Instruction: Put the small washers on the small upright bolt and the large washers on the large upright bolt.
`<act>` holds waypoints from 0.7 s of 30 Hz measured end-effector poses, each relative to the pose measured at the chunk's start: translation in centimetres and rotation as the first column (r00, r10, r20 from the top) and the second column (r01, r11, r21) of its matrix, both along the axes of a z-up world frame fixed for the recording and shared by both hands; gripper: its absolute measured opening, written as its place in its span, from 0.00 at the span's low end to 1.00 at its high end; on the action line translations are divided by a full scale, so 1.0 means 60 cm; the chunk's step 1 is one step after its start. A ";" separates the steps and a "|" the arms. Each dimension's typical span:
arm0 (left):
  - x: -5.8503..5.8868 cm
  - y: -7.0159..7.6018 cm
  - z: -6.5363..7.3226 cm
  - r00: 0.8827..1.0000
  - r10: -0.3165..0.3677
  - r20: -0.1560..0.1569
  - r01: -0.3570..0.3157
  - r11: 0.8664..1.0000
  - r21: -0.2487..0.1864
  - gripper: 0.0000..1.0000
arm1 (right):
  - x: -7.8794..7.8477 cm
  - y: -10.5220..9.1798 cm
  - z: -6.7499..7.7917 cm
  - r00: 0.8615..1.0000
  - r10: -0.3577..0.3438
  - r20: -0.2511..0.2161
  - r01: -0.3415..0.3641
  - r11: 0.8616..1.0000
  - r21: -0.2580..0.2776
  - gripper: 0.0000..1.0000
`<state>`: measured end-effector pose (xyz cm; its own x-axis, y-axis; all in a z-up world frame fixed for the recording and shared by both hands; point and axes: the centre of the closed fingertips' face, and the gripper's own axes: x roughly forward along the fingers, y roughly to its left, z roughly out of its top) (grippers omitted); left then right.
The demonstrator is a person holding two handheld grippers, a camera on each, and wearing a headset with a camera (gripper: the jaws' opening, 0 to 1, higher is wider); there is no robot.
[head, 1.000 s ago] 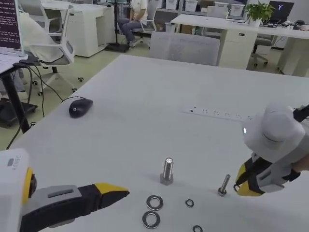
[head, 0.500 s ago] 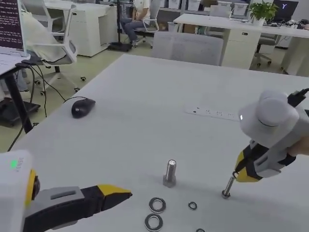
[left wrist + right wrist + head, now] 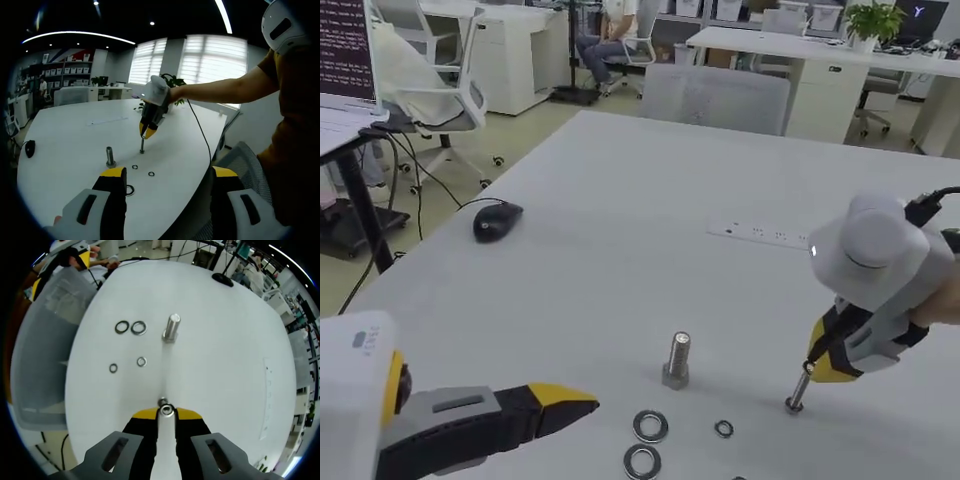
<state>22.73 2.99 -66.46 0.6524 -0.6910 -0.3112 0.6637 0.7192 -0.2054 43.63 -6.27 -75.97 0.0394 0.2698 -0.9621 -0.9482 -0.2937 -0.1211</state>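
Right gripper (image 3: 167, 414): clenching on a small washer (image 3: 166, 410), which is sitting between its yellow tips. It is hovering at the top end of the small bolt.

Small bolt (image 3: 797, 392): standing upright on the counter (image 3: 620, 220), toward the right side. Its top is meeting the right gripper's tips — I cannot tell whether the held washer is already around the thread.

Left gripper (image 3: 582, 404): hanging low over the near-left part of the counter with its jaws spread wide and gripping nothing, well apart from both bolts.

Large bolt (image 3: 677, 358): standing upright on its head near the middle of the counter, left of the small bolt and apart from it.

Large washers (image 3: 650, 427) (image 3: 642, 461): two, lying flat close together on the counter, just on the near side of the large bolt and to the right of the left gripper's tips.

Loose small washers (image 3: 142, 361) (image 3: 113, 368): two, lying flat and a little apart from each other, near the large washers — one is sitting between the large washers and the small bolt.

Mouse (image 3: 498, 220): black, resting toward the far left edge of the counter.

Power strip (image 3: 760, 236): white, lying flat on the counter beyond the bolts.

Person's arm (image 3: 220, 90): reaching across in the left gripper view, its hand holding the right gripper.
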 end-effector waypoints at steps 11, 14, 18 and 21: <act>0.002 0.003 0.001 1.000 0.005 0.004 -0.005 1.000 -0.006 0.67 | 0.002 0.002 -0.013 1.000 0.007 -0.009 -0.007 1.000 -0.018 0.12; 0.002 0.004 0.001 1.000 0.007 0.002 -0.007 1.000 -0.007 0.67 | 0.001 0.002 -0.016 1.000 0.007 -0.017 -0.007 1.000 -0.020 0.12; 0.002 0.004 -0.001 1.000 0.007 0.000 -0.007 1.000 -0.007 0.67 | 0.004 0.002 -0.024 1.000 0.010 -0.020 -0.011 1.000 -0.023 0.12; 0.003 0.003 -0.002 1.000 0.006 -0.001 -0.006 1.000 -0.008 0.67 | 0.004 0.001 -0.032 1.000 0.008 -0.030 -0.009 1.000 -0.024 0.12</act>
